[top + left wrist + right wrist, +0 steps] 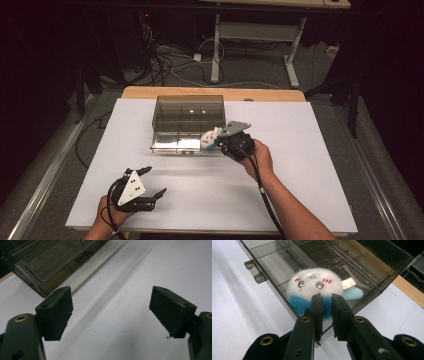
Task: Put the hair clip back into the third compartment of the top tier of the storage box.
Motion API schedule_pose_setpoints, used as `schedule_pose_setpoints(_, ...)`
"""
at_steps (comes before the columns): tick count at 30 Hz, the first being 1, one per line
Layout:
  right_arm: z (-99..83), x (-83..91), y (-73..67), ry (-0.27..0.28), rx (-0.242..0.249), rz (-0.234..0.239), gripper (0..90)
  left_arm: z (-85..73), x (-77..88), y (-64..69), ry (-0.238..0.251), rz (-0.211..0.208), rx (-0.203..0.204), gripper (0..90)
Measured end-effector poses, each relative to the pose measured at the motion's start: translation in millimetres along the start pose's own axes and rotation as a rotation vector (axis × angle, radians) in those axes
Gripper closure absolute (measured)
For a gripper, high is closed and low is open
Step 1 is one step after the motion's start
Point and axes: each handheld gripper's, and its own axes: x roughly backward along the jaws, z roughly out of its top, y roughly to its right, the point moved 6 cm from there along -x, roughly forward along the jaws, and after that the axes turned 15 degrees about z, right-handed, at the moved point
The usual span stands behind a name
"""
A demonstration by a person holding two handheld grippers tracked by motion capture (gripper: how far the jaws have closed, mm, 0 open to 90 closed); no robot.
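A small plush toy (209, 140) (314, 285), white-faced with pink cheeks and a blue body, hangs at the front right corner of a clear smoky plastic box (187, 117) (372, 265). My right gripper (218, 143) (326, 298) is shut on the toy's blue lower part, holding it over the box's near wall. The box has inner dividers and its hinged lid stands open behind it. My left gripper (155, 181) (111, 310) rests near the table's front left with its jaws wide apart and nothing between them. The box's corner (50, 257) shows beyond it.
A white board (300, 175) covers the wooden table (210, 93). A latch tab (254, 271) sticks out from the box's front. Cables and a desk frame (216, 45) lie on the floor behind the table.
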Motion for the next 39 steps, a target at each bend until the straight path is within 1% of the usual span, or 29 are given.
schedule_pose_setpoints(1, 0.2, -0.2, 0.0, 0.004, 0.000, -0.002, 78.4, 0.2, -0.1, -0.5, 0.002, 0.008, 0.001, 18.5)
schedule_pose_setpoints(4, 0.2, 0.2, 0.4, 0.007, -0.002, -0.003, 77.4, 1.2, 0.6, -0.7, 0.009, 0.014, 0.003, 19.3)
schedule_pose_setpoints(6, 0.0, 1.1, 1.8, 0.024, -0.009, -0.001, 75.7, 1.4, 0.8, -0.4, 0.008, 0.016, -0.003, 19.4)
schedule_pose_setpoints(10, -0.8, 2.4, 1.8, 0.034, -0.015, 0.000, 75.1, 1.4, 0.5, -0.4, 0.007, 0.017, -0.002, 19.4)
schedule_pose_setpoints(14, 0.1, 6.6, 2.3, 0.061, -0.019, -0.009, 73.0, 1.3, -0.2, 0.2, 0.004, 0.015, -0.004, 19.4)
schedule_pose_setpoints(16, 0.8, 8.2, 3.4, 0.071, -0.010, -0.011, 72.5, 1.0, -0.9, 0.5, 0.001, 0.014, -0.006, 19.4)
schedule_pose_setpoints(17, 0.7, 9.0, 3.5, 0.073, -0.017, -0.015, 71.8, 0.9, -1.2, 0.6, 0.000, 0.013, -0.005, 19.4)
schedule_pose_setpoints(18, 1.1, 9.4, 4.0, 0.078, -0.011, -0.015, 71.8, 0.7, -1.4, 0.7, -0.002, 0.013, -0.007, 19.4)
schedule_pose_setpoints(20, 1.2, 10.3, 3.8, 0.081, -0.014, -0.013, 71.7, 0.5, -1.6, 0.8, -0.004, 0.013, -0.009, 19.4)
schedule_pose_setpoints(21, 1.8, 12.0, 4.0, 0.092, -0.013, -0.017, 70.5, 0.3, -2.0, 1.0, -0.006, 0.014, -0.011, 19.4)
schedule_pose_setpoints(24, 2.3, 14.3, 4.3, 0.098, -0.009, -0.026, 68.0, 0.1, -3.3, 1.6, -0.014, 0.016, -0.016, 19.4)
schedule_pose_setpoints(26, 2.4, 15.2, 4.5, 0.102, -0.008, -0.025, 68.0, 0.3, -3.5, 2.0, -0.013, 0.015, -0.014, 19.4)
schedule_pose_setpoints(27, 2.8, 17.4, 5.0, 0.110, -0.006, -0.032, 65.8, 0.3, -3.9, 2.2, -0.014, 0.014, -0.015, 19.4)
schedule_pose_setpoints(30, 3.4, 19.2, 5.6, 0.117, -0.001, -0.036, 64.6, 0.1, -4.6, 2.3, -0.017, 0.016, -0.014, 19.4)
schedule_pose_setpoints(31, 3.6, 21.5, 6.0, 0.124, -0.002, -0.044, 62.0, -0.1, -5.1, 2.5, -0.020, 0.014, -0.016, 19.4)
schedule_pose_setpoints(36, 3.7, 26.0, 6.8, 0.135, 0.002, -0.059, 59.0, -0.9, -6.6, 3.5, -0.029, 0.014, -0.023, 19.4)
schedule_pose_setpoints(37, 3.8, 28.2, 7.3, 0.141, 0.002, -0.066, 55.9, -1.1, -6.9, 3.8, -0.029, 0.012, -0.024, 19.4)
schedule_pose_setpoints(38, 3.8, 28.2, 7.3, 0.141, 0.002, -0.066, 55.9, -1.1, -6.9, 3.8, -0.029, 0.012, -0.024, 19.4)
schedule_pose_setpoints(39, 4.3, 30.4, 8.0, 0.149, 0.007, -0.072, 54.0, -1.2, -6.8, 3.6, -0.028, 0.012, -0.025, 19.4)
